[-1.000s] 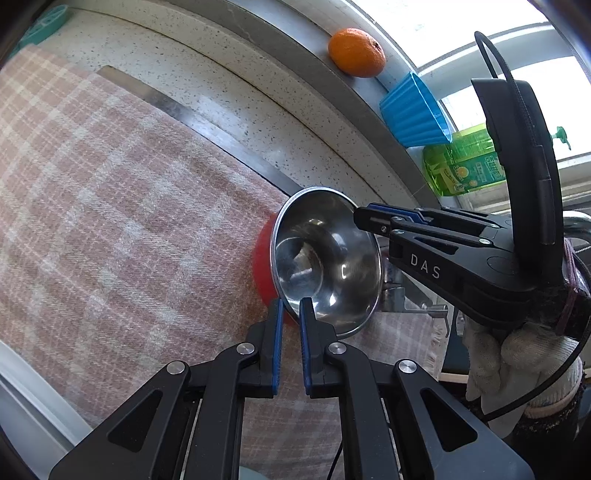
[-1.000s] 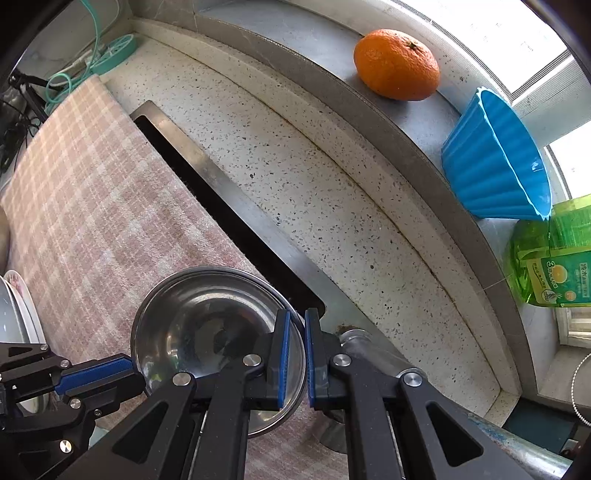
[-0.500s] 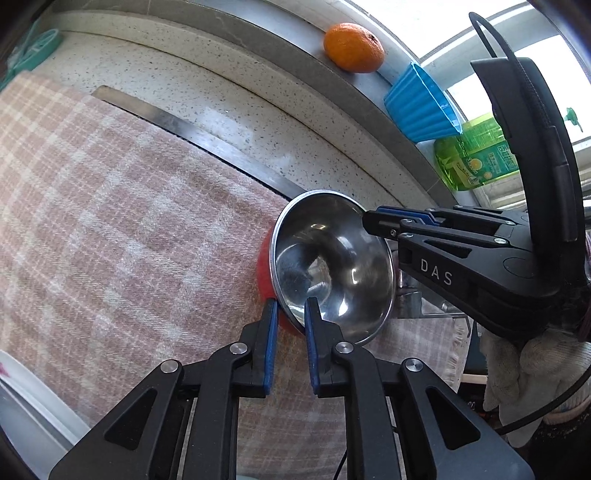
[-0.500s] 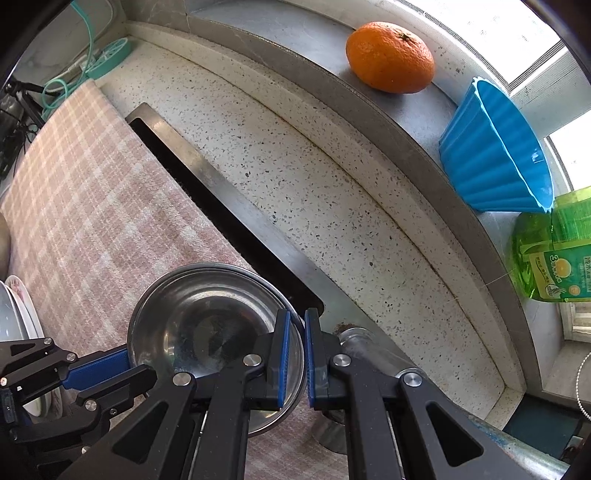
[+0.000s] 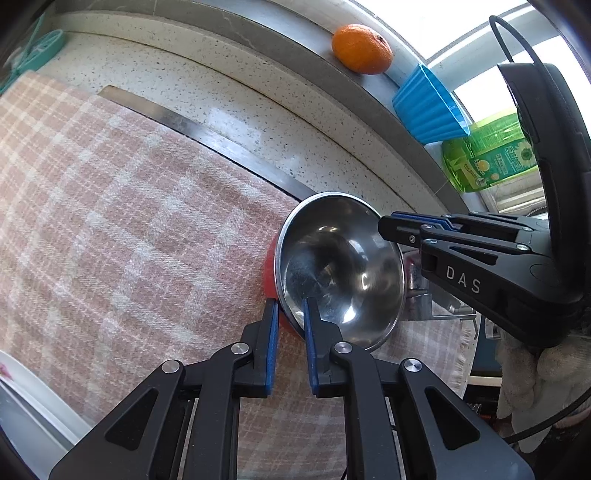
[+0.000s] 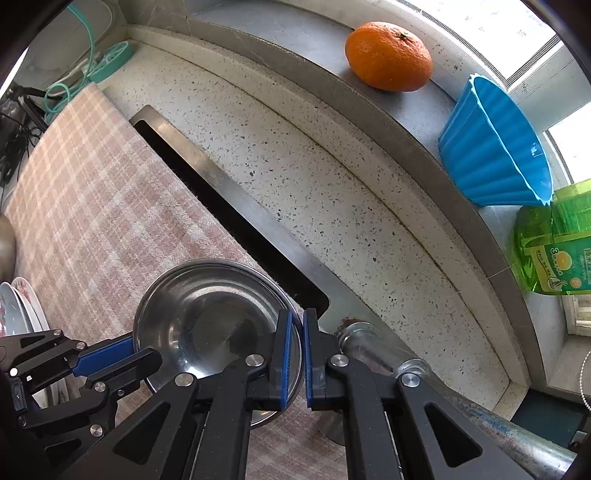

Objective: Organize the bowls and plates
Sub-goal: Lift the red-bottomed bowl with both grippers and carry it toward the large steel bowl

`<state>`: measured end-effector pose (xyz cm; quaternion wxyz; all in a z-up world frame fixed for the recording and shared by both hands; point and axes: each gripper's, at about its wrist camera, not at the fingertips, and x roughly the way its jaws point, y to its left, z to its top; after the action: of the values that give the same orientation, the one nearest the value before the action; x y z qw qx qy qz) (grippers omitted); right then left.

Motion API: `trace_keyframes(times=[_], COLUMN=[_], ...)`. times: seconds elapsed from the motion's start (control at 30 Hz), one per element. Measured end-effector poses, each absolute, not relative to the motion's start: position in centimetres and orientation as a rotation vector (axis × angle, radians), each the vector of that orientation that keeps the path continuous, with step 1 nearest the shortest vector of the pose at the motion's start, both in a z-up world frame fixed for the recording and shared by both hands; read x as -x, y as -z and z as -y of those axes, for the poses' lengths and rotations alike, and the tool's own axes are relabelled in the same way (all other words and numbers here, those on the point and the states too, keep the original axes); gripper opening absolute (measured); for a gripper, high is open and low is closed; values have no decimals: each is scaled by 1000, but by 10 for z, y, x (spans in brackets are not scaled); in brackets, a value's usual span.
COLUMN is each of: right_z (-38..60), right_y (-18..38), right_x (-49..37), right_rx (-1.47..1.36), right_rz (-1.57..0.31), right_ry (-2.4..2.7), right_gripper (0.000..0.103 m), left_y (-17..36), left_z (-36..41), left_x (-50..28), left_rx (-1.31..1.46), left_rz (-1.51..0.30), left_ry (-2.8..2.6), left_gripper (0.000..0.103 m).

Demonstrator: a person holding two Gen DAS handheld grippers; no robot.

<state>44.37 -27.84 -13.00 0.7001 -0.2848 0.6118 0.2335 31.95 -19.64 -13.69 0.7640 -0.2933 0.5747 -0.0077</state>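
Since a second ago, the left gripper (image 5: 290,314) has spread its jaws from nearly together to a narrow gap and has just been opening; the near rim of the steel bowl (image 5: 340,269) sits between the blue pads, and no clear press on it shows. Both hands sit where they were, and the bowl has not shifted. The right gripper (image 6: 297,332) is clamped on the far rim of the same bowl, its jaws almost together with the thin steel edge between them.

Under the bowl lies a pink checked cloth (image 5: 122,236), spread over a sink whose steel edge (image 6: 221,181) and dark opening show along the cloth's far border. Beyond that runs a speckled stone bench (image 6: 332,206), then a grey window ledge (image 6: 295,33) with bright daylight behind it. A tap spout (image 6: 373,350) comes in beside the right gripper. A teal cable (image 6: 88,62) lies coiled at the bench's far corner.

The steel bowl is empty and rests inside a red bowl (image 5: 269,269), of which only a sliver shows. White plates (image 6: 22,306) are stacked at the cloth's near edge. On the ledge stand an orange (image 6: 388,55), an empty blue fluted bowl (image 6: 491,155) tipped on its side, and a green bottle (image 6: 550,243). A gloved hand (image 5: 532,376) holds the right gripper.
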Motion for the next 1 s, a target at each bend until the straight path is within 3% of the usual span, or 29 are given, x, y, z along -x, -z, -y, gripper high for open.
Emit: trace_keyframes(times=[0.07, 0.1, 0.23, 0.6, 0.73, 0.8, 1.0], right_z=[279, 280, 272, 273, 275, 278, 279], right_y=[129, 129, 128, 120, 116, 115, 119], right_x=[-444, -445, -438, -435, -434, -435, -437], right_rx=[620, 613, 573, 591, 631, 625, 635], right_rz=[-1366, -1368, -1389, -1341, -1332, -1341, -1364], right_ry=[-519, -520, -575, -554, -536, -535, -537], right_gripper=[5, 0, 0, 0, 1, 9, 9], left_y=[134, 133, 124, 135, 136, 139, 140], left_z=[193, 192, 194, 182, 183, 182, 183], left_x=[-318, -317, -318, -325, -324, -325, -327], left_rx=[641, 639, 588, 594, 576, 593, 578], left_rz=[-1240, -1235, -1211, -1246, -1247, -1254, -1256], left_ry=[12, 16, 30, -2, -12, -16, -7], left_gripper=[11, 11, 5, 5, 5, 5, 5])
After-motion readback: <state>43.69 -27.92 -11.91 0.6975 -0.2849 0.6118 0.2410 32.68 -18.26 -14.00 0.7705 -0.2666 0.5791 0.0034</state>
